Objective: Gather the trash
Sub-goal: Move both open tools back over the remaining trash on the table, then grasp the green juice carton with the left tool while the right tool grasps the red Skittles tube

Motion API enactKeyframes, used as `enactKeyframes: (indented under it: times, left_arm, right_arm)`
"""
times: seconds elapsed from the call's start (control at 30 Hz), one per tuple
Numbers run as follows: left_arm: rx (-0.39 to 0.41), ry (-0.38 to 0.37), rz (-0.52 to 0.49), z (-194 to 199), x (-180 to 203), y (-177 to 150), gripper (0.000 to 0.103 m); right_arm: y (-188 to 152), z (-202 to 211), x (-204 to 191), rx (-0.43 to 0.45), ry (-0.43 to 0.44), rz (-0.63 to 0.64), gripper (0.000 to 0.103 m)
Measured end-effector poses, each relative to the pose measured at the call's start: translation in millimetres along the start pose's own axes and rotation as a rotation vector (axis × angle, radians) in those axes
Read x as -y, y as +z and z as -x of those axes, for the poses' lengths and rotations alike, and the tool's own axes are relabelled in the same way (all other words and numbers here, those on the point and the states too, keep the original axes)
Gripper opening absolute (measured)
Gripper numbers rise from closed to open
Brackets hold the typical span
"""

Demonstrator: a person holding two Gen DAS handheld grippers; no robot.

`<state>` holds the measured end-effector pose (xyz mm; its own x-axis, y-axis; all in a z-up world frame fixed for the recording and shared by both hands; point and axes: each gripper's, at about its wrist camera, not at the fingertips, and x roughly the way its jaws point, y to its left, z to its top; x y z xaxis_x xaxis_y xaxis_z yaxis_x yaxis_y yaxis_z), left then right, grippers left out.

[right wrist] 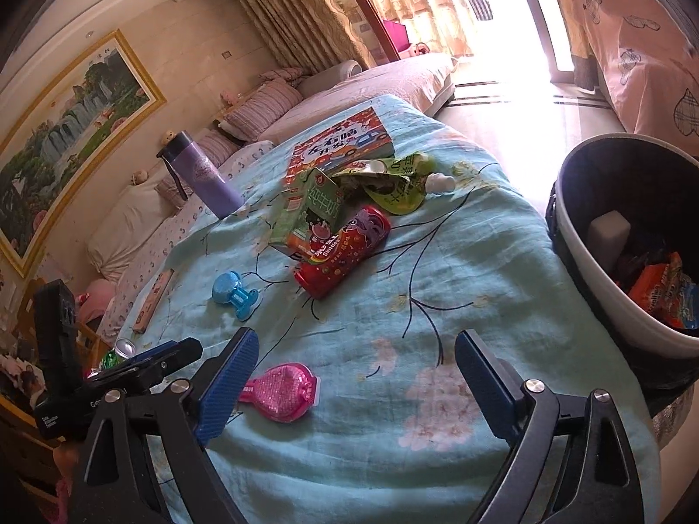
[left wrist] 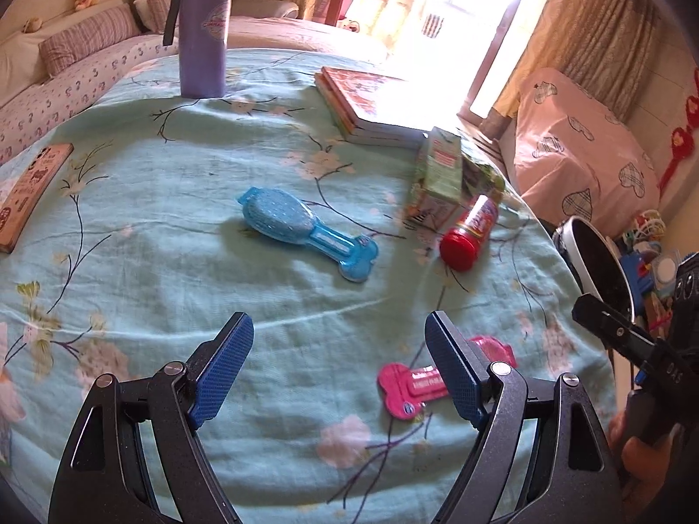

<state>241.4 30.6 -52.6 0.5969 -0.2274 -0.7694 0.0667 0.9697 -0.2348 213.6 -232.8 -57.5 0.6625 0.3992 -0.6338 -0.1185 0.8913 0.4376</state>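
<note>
A red Skittles can (right wrist: pixel 345 249) lies on its side on the teal floral tablecloth (right wrist: pixel 458 270), against a green milk carton (right wrist: pixel 308 209) and a crumpled green pouch (right wrist: pixel 393 185). The can (left wrist: pixel 469 233) and the carton (left wrist: pixel 437 174) also show in the left wrist view. The bin (right wrist: pixel 581 236), white with a black liner, stands off the table's right edge with wrappers inside. My left gripper (left wrist: pixel 338 362) is open and empty above the cloth. My right gripper (right wrist: pixel 354 386) is open and empty near the front edge.
A blue hairbrush (left wrist: pixel 306 229) and a pink one (right wrist: pixel 282 391) lie on the cloth. A purple flask (left wrist: pixel 203 28), a stack of books (left wrist: pixel 367 105) and a flat box (left wrist: pixel 30 192) are also on the table. A sofa stands behind.
</note>
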Motion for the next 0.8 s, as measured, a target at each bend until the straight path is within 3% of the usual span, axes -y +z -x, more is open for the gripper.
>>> enactKeyframes:
  times: [0.33, 0.53, 0.63, 0.8]
  left_arm:
    - [0.036, -0.04, -0.047, -13.0, 19.3, 42.7, 0.083]
    - [0.034, -0.055, -0.099, -25.5, 35.3, 57.4, 0.083]
    - [0.029, -0.054, -0.121, -33.1, 43.2, 64.3, 0.083]
    - [0.025, -0.065, -0.179, -51.8, 63.4, 74.7, 0.083]
  right_arm:
    - [38.4, -53.1, 5.6, -0.036, -0.007, -0.086, 0.061]
    - [55.2, -100.1, 4.8, -0.101, -0.007, -0.113, 0.061]
    - [57.9, -107.2, -1.3, -0.09, 0.001, -0.07, 0.041]
    - [53.9, -81.4, 14.0, -0.066, 0.036, -0.093, 0.031]
